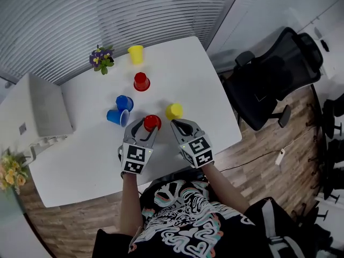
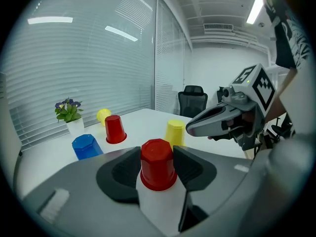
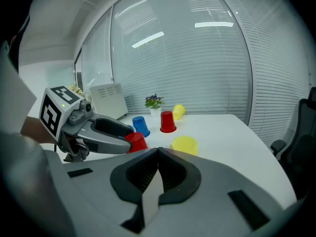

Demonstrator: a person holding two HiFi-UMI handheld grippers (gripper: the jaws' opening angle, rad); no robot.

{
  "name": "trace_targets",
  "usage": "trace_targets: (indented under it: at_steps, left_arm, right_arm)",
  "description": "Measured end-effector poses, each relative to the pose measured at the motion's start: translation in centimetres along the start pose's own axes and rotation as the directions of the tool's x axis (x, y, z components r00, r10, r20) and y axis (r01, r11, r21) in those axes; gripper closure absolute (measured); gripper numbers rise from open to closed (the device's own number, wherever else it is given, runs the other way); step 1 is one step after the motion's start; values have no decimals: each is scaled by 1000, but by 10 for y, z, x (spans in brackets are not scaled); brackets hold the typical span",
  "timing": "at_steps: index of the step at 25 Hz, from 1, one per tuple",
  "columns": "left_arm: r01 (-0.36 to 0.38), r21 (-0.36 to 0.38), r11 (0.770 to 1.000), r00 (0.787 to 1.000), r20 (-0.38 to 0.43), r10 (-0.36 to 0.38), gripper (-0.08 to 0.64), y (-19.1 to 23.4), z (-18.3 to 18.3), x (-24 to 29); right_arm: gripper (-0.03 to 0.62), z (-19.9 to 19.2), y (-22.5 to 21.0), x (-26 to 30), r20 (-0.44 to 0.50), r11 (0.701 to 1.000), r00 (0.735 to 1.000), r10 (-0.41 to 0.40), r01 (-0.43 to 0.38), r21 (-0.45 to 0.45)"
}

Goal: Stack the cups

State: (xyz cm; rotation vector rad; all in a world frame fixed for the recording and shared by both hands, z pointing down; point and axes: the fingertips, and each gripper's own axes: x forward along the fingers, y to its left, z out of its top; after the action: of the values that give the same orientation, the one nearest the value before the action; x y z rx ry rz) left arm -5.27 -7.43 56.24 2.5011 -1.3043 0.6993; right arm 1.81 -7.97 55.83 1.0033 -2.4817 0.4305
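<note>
Left gripper: jaws half apart, pads pressed on both sides of the near red cup, held rim-down low over the table, near its front edge; whether the cup was lifted could not be told.
Right gripper: jaws fully together, nothing held; tip just near of the near yellow cup.
Risk, grip: a light tapered cup could probably slip or buckle if squeezed unevenly.
Risk, neighbours: both grippers sat close together, so a sideways move might knock over the near yellow cup or bump the two tools together.
Cups: the far red cup and near yellow cup stood rim-down, so no contents showed; two blue cups lay just beside each other to the left; the far yellow cup seemed tipped.
Pot: flowers inside, far left.
</note>
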Motion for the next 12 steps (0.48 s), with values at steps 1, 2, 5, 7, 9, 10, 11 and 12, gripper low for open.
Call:
trace_targets:
  at_steps: [1, 2, 5, 7, 9, 10, 11, 12]
  left_arm:
    - [0, 5, 1000, 1000, 0, 0, 356, 0, 1, 2]
    - [2, 9, 1000, 1000, 1, -2, 356, 0, 2, 4]
    - [9, 28, 1000, 1000, 3, -9, 356, -2, 5, 10]
    - [12, 54, 998, 1000, -3, -12, 356, -5, 6, 14]
    - [11, 83, 996, 1000, -11, -10, 354, -7, 7, 17]
    - [10, 94, 996, 1000, -12, -9, 354, -8, 7, 19]
    - [10, 98, 995, 1000, -11, -9, 354, -8, 8, 20]
    - [10, 99, 995, 1000, -9, -9, 354, -8, 9, 21]
  right_arm:
    - [589, 4, -4, -3, 19, 1000, 1000, -13, 13, 1]
    - [590, 9, -9, -6, 36, 1000, 999, -30, 30, -1]
    - [591, 23, -27, -11, 69, 995, 993, -98, 99, -19]
    - [589, 30, -39, -11, 80, 990, 988, -132, 135, -29]
    - [589, 33, -48, -8, 76, 988, 986, -149, 152, -30]
    - [590, 32, -52, -5, 67, 987, 986, -153, 155, -30]
    - [589, 31, -55, -2, 55, 987, 987, -154, 156, -33]
    - [589, 29, -56, 1, 41, 987, 987, -153, 154, -35]
